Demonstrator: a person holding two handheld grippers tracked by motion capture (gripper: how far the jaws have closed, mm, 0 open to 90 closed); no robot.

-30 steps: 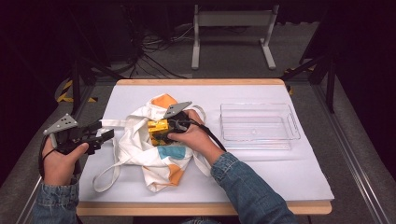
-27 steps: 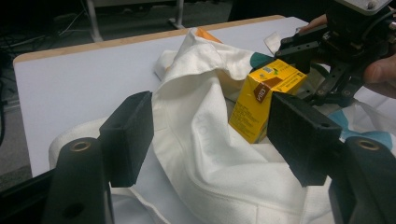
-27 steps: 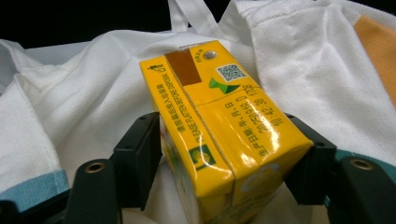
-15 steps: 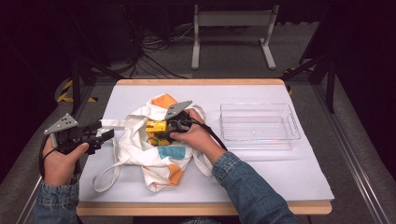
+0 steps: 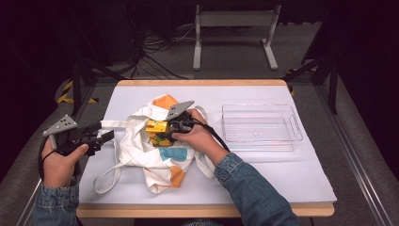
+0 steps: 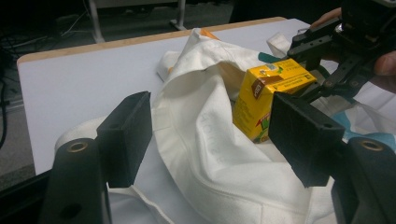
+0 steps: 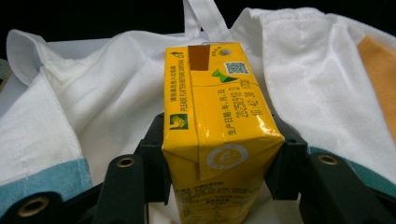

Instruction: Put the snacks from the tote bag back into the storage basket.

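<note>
Nearest, left gripper (image 5: 101, 136) at the table's (image 5: 263, 174) left edge, jaws spread wide around a fold of the white bag's (image 5: 155, 155) rim, not pressing. Farther in, right gripper (image 5: 170, 133) just closed on the yellow juice carton (image 7: 219, 126), pads against its two narrow sides, carton upright in the bag's mouth. Probably light, stiff-cornered, smooth-skinned and dentable: best held low on flat sides, gently. Carton's base hidden by cloth. Beyond, clear tray (image 5: 261, 127).
</note>
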